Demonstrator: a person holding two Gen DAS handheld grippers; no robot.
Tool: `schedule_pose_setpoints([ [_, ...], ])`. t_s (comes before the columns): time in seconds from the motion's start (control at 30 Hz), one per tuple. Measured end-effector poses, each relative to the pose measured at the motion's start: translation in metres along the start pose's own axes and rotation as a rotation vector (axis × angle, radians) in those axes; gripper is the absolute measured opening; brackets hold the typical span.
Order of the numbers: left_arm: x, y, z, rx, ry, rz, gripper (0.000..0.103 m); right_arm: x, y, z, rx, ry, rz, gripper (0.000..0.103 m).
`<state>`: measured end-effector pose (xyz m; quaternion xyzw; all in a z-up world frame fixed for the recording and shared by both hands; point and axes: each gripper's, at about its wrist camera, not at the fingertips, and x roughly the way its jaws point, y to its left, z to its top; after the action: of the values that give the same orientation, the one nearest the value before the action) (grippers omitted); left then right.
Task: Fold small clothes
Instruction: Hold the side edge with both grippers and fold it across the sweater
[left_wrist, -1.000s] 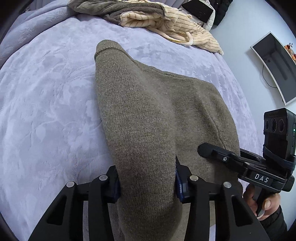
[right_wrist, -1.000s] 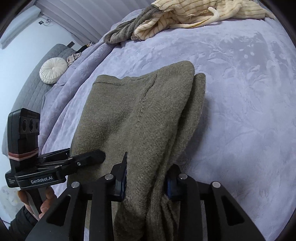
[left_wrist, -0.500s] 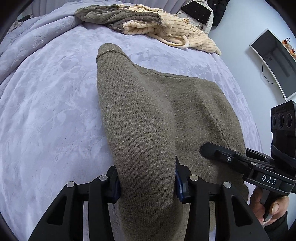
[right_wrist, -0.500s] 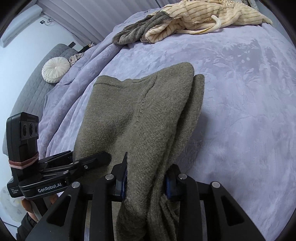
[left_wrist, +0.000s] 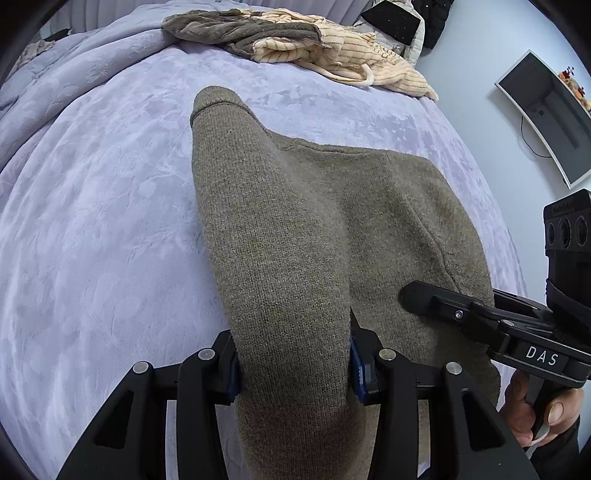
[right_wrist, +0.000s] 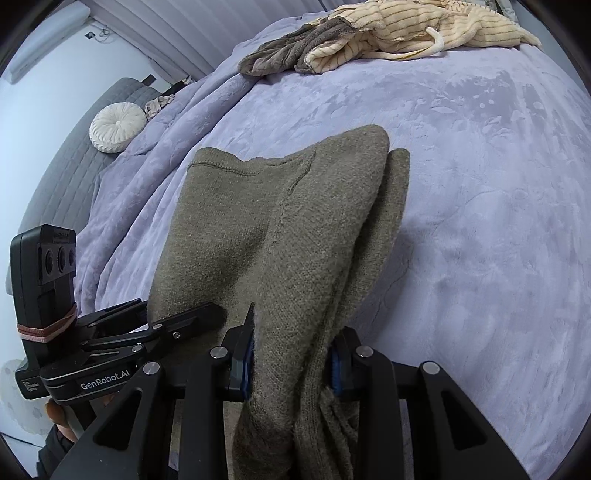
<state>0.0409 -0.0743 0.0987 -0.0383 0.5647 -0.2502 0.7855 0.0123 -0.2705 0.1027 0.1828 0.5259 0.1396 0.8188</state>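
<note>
An olive-brown knitted garment (left_wrist: 295, 229) hangs stretched over the lavender bedspread (left_wrist: 96, 229), its far hem trailing toward the bed. My left gripper (left_wrist: 293, 365) is shut on a thick bunch of its left edge, the blue pads pressed into the knit. The right gripper (right_wrist: 290, 363) is shut on the bunched right edge of the same garment (right_wrist: 295, 221). Each gripper shows in the other's view: the right one (left_wrist: 436, 299) at the garment's right side, the left one (right_wrist: 207, 314) at its left, both held by a person's hand (left_wrist: 546, 410).
A heap of beige striped and grey clothes (left_wrist: 306, 48) lies at the far end of the bed. A round white cushion (right_wrist: 116, 127) rests on a grey couch to the left. A dark monitor (left_wrist: 546, 110) leans by the wall on the right.
Both grippers pulled back and slightly up with the garment still clamped. More of the bedspread and the far clothes heap came into view; the garment's far edge slid nearer.
</note>
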Motion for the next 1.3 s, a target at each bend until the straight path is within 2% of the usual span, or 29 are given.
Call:
schedule_pose_setpoints([
  [0.67, -0.028, 0.008, -0.062, -0.014, 0.002, 0.043, 0.046, -0.002, 0.036, -0.054, -0.050, 0.040, 0.018, 0.033],
  [1.3, -0.032, 0.006, -0.100, -0.019, 0.009, 0.059, 0.046, -0.003, 0.039, -0.087, -0.059, 0.060, 0.031, 0.033],
])
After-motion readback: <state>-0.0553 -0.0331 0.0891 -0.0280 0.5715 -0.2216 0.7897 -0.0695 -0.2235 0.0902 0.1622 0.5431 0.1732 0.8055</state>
